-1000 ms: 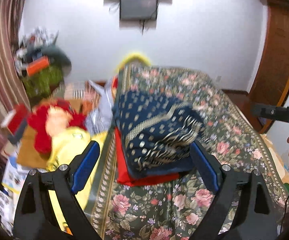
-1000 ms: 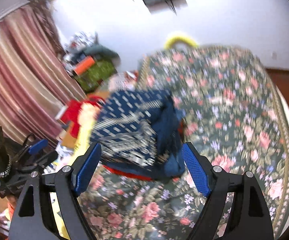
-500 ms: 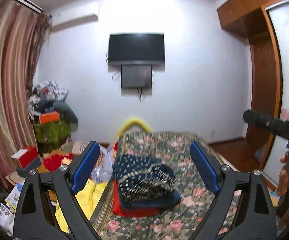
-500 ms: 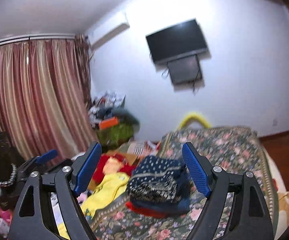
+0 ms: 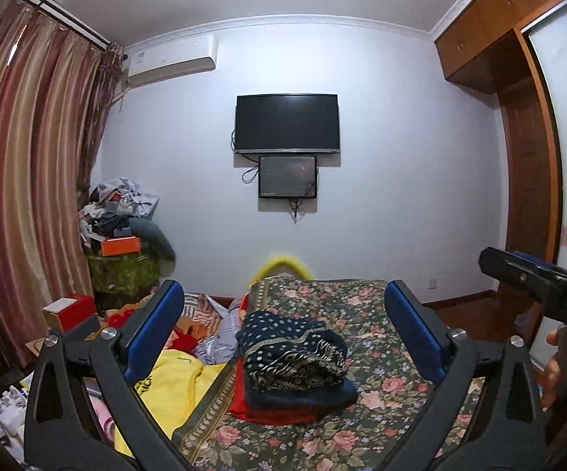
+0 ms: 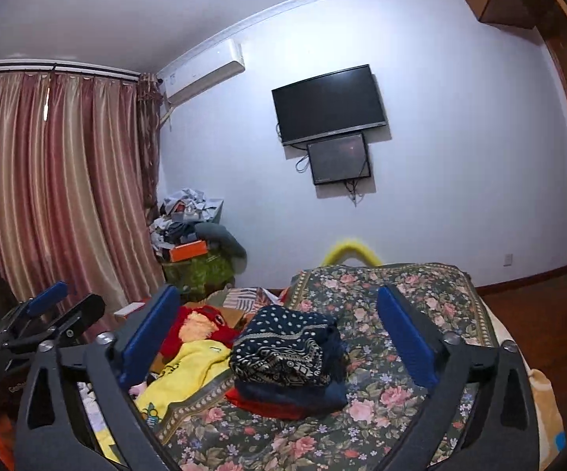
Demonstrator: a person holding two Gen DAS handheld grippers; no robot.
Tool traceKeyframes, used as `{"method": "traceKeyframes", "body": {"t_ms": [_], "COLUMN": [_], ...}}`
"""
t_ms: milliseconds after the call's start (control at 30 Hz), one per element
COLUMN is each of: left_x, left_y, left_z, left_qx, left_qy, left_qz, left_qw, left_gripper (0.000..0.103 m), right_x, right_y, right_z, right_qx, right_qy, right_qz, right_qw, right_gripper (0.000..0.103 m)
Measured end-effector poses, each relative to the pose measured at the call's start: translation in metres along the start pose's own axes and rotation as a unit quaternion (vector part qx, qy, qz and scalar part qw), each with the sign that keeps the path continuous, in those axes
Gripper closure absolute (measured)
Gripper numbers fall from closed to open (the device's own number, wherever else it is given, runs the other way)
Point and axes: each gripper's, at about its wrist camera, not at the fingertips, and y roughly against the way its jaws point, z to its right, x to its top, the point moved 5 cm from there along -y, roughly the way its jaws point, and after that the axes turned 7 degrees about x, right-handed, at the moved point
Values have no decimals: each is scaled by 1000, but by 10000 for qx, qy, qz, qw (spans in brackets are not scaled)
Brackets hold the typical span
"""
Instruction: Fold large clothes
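A folded stack of clothes [image 5: 295,357] lies on the floral bedspread [image 5: 366,302]: a navy patterned garment on top, plain navy under it, red [image 5: 271,412] at the bottom. My left gripper [image 5: 283,290] hangs level, well back from the stack, its jaws opening with nothing between them. In the right wrist view the same stack [image 6: 283,353] sits on the bedspread [image 6: 425,286]. My right gripper [image 6: 277,294] is also back from it, jaws opening and empty. The left gripper [image 6: 67,306] shows at that view's left edge.
A yellow garment [image 5: 177,384] and red clothes [image 6: 201,322] lie in a heap left of the bed. A cluttered pile [image 5: 126,243] fills the corner by the curtains [image 5: 28,196]. A wooden wardrobe [image 5: 531,157] stands on the right. A hand [image 5: 554,369] holds the other gripper.
Both grippers have drawn back and risen from the stack, tilting up to level, so the wall and the television now show. Both pairs of jaws stand a little wider.
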Motion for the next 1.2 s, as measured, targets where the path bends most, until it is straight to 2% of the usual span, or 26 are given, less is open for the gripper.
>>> {"method": "traceKeyframes", "body": {"t_ms": [100,600,1200], "left_x": [-7,-13,-19], "left_y": [1,1,-9], "left_z": [1,5,4], "left_qx": [3,3,-92], "left_qy": [-23,-64,39], "left_qz": [-99,-152,-236], "left_qw": [9999,9999,9997], "left_gripper": [1,0,0], "right_x": [-1,-9,-11], "right_y": [2,5,3], "right_z": [-1,0,-1], "right_qx": [-131,-60,-42], "right_qy": [87,8,73], "right_qz": [-2,-227,-261], "right_qw": [9999,9997,9996], "right_gripper": [0,0,0]}}
